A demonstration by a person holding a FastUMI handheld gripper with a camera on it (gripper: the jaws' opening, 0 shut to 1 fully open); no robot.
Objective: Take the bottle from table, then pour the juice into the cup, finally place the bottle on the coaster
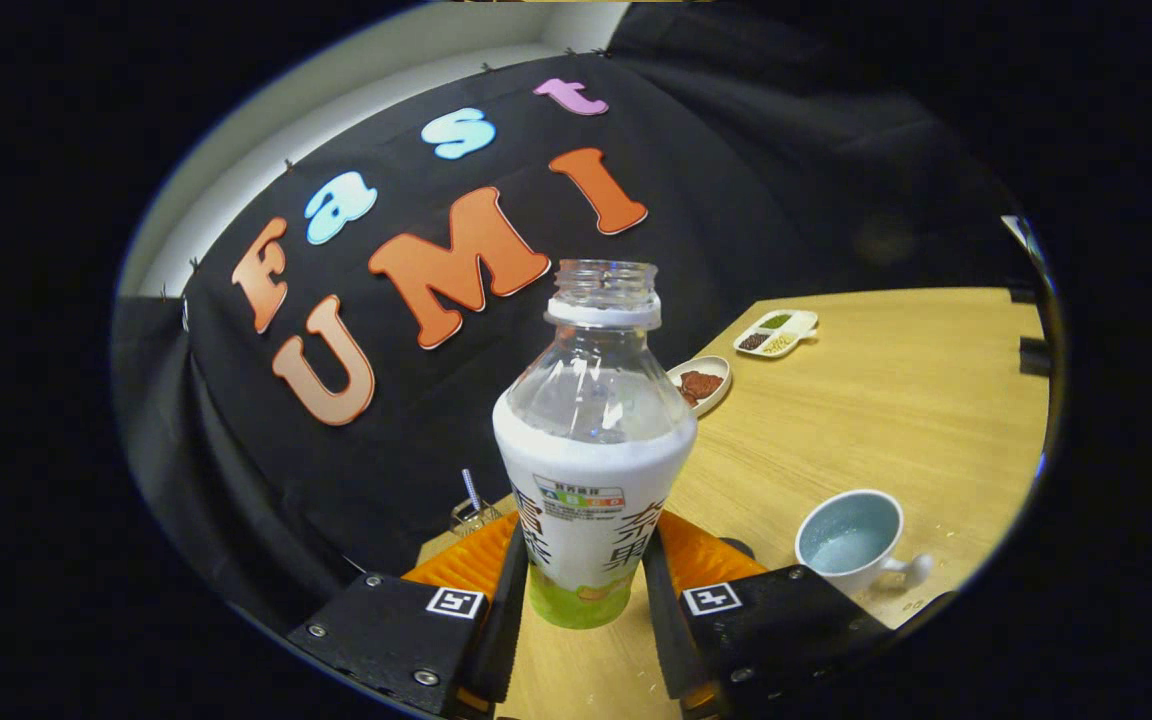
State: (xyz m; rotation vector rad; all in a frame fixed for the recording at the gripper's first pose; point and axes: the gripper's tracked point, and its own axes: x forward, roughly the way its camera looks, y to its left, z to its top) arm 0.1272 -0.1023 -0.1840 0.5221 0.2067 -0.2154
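Between the fingers of the claw [581,590], clamped from both sides, stands the uncapped bottle [591,450]. Just right of the fingers, a cup [851,540] sits on the desk [896,400].

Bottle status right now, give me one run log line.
bottle: uncapped, upright, lifted off table | tool: shut on bottle | cup: beyond right finger, on table | pour: not started

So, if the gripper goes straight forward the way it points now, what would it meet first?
Nothing new: the bottle already sits between the jaws of the gripper, both pressing its sides. Beyond the bottle I see the black booth wall, though depth is unclear.
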